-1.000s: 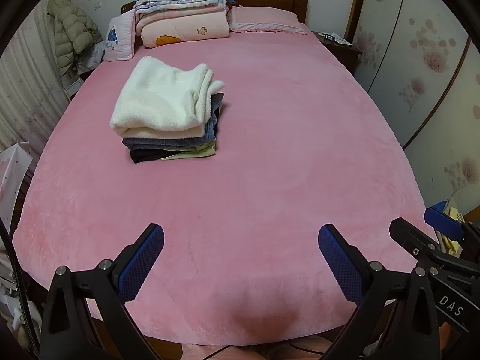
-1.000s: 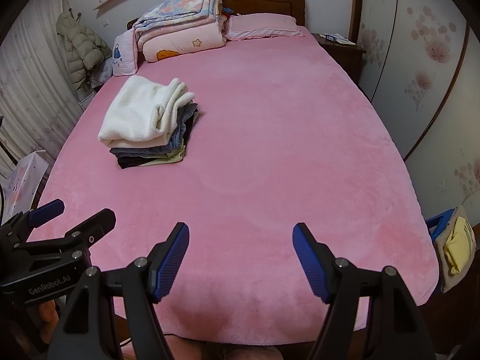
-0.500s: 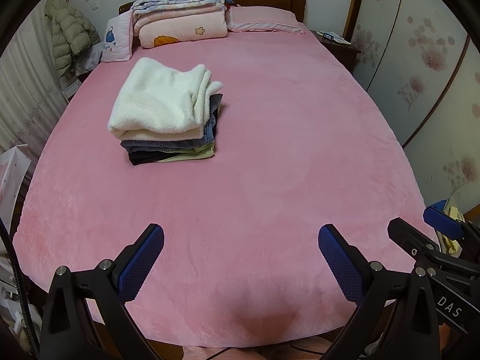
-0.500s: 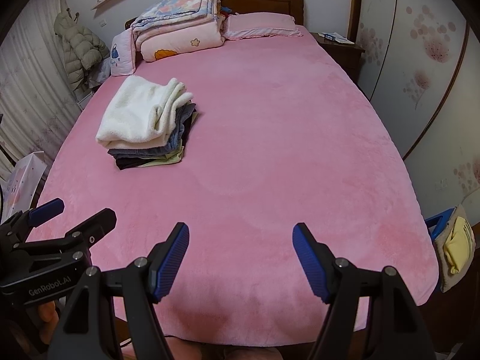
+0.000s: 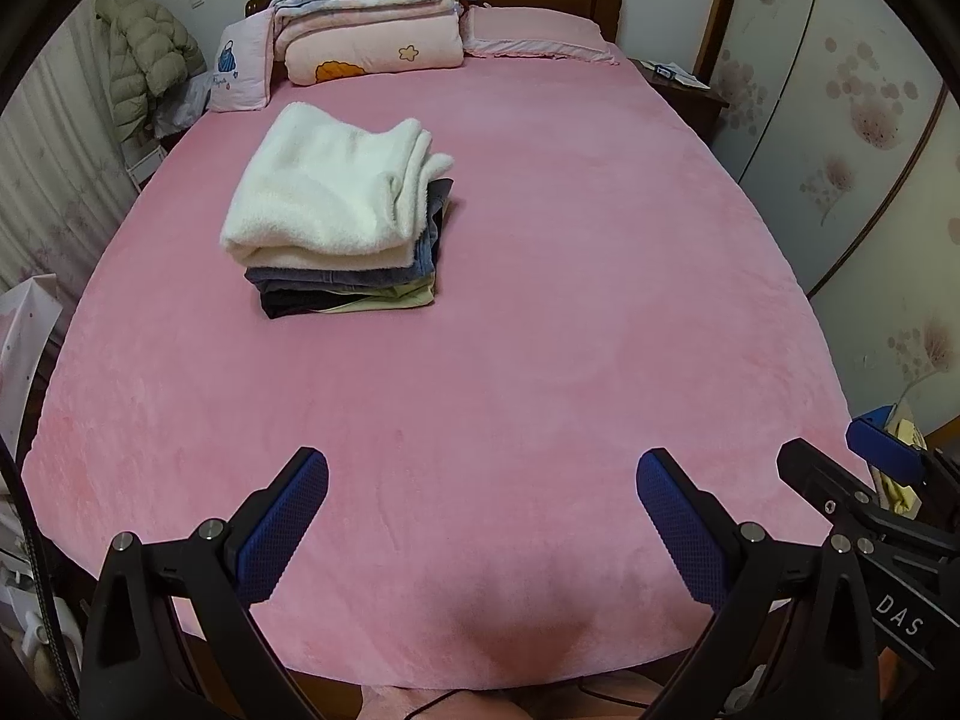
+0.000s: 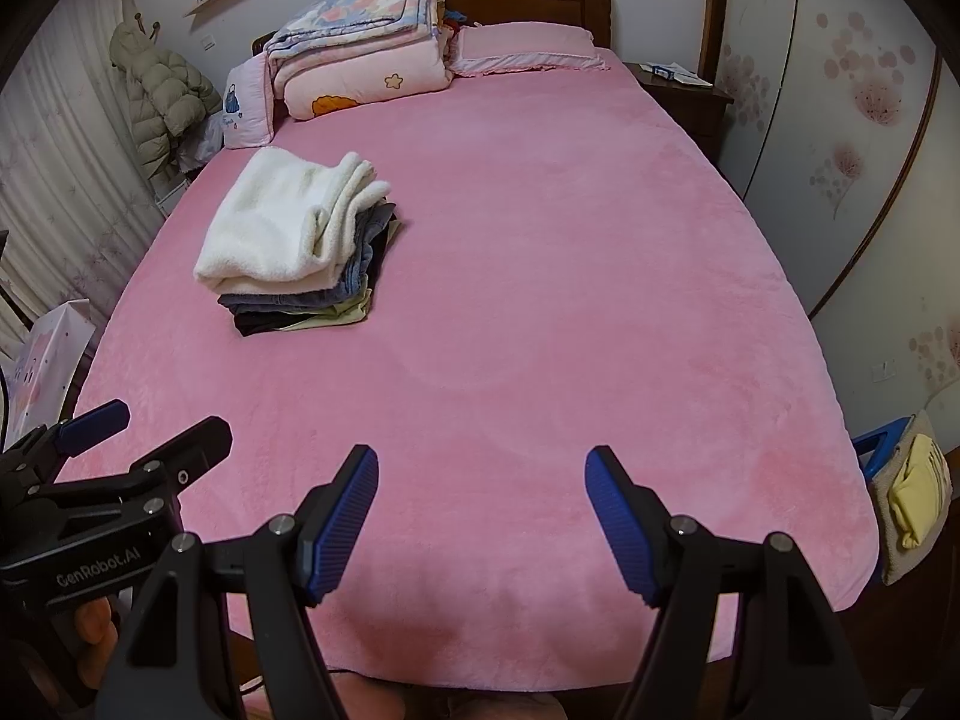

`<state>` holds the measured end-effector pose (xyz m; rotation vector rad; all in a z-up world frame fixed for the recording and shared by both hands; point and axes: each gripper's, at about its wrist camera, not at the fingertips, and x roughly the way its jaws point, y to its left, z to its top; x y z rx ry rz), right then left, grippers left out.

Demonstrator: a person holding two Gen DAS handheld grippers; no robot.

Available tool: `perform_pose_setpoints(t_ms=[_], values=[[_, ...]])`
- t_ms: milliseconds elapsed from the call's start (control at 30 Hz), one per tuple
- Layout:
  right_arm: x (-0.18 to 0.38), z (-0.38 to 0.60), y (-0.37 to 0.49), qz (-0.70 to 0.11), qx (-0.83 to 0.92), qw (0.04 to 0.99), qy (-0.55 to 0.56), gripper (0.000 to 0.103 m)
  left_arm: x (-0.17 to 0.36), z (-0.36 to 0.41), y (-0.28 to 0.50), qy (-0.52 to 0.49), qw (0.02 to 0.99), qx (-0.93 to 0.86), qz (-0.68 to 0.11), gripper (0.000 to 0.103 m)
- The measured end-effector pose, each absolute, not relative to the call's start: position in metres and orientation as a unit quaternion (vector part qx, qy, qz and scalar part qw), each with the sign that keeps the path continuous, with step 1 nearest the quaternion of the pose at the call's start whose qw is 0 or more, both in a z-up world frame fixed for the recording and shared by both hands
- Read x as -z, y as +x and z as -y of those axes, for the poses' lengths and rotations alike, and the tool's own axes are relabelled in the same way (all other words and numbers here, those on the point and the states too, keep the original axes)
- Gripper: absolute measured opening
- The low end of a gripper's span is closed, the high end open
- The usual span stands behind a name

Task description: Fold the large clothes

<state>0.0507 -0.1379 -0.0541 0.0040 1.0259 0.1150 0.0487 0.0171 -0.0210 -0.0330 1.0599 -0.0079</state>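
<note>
A stack of folded clothes lies on the pink bed, left of centre; a white fleece garment is on top, with blue, dark and pale green pieces under it. It also shows in the right wrist view. My left gripper is open and empty over the bed's near edge. My right gripper is open and empty beside it, also over the near edge. Each gripper shows at the side of the other's view. Both are far from the stack.
Folded quilts and a pink pillow lie at the wooden headboard. A green jacket hangs at the left wall. A nightstand stands at the far right. A bag with yellow cloth hangs right of the bed.
Both views have shifted slightly; the stack sits a little lower and more to the left in the frames. Both grippers stay open and empty.
</note>
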Motion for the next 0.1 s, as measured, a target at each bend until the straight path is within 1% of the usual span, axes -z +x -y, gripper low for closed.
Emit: perform_pose_setpoints(t_ms=[100], values=[[0.0546, 0.1369, 0.0509, -0.491, -0.056, 0.869, 0.001, 0.072, 0.0216, -0.0183, 0.0485, -0.016, 0.862, 0.004, -0.506, 0.102]])
